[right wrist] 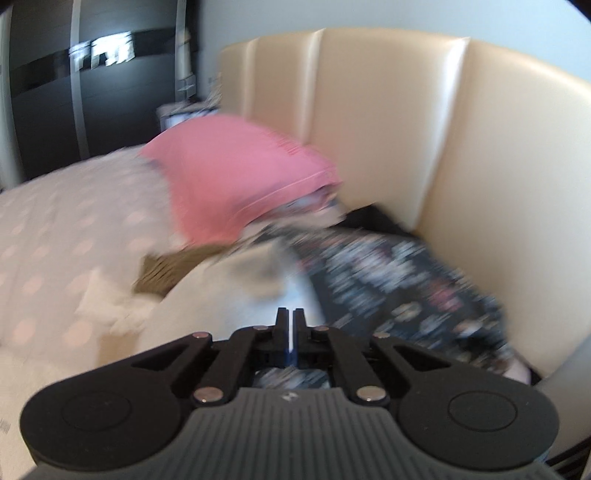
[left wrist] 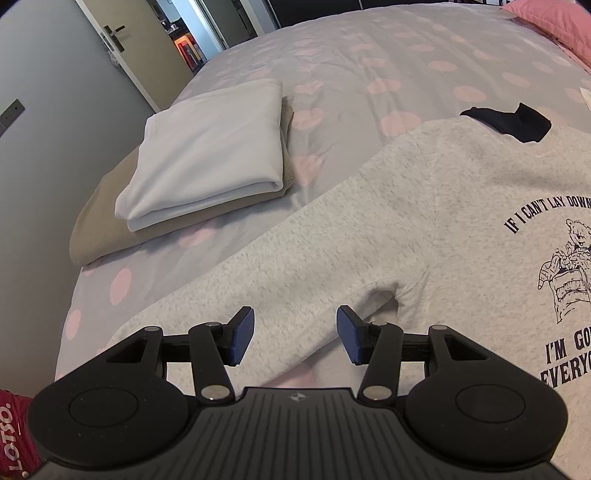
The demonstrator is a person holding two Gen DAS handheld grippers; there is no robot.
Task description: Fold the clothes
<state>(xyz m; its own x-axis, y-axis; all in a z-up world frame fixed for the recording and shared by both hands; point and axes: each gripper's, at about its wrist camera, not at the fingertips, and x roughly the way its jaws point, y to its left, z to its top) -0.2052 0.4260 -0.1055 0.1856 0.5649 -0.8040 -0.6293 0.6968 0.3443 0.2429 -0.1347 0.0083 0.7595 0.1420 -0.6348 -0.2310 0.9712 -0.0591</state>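
Lay spread across the scene: a grey bedsheet [left wrist: 369, 55] dotted with pink. Stood far left, ajar: a door [left wrist: 122, 48] with a dark lever handle [left wrist: 112, 31]. Rested at the far end against a cream padded headboard [right wrist: 424, 129]: a pink pillow [right wrist: 236, 173], blurred. Peeked in near left: a red "LOTSO" bag [left wrist: 14, 428].

Bare bedspread [left wrist: 332, 74] lies between folded stack [left wrist: 207, 155] and sweatshirt [left wrist: 461, 206]

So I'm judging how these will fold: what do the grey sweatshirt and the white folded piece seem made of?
Grey sweatshirt: apparently heathered knit fleece, matte, speckled, thick at the sleeve seam. White folded piece: seemingly a smooth, thin cloth, perhaps cotton; its layers lie flat with crisp edges.
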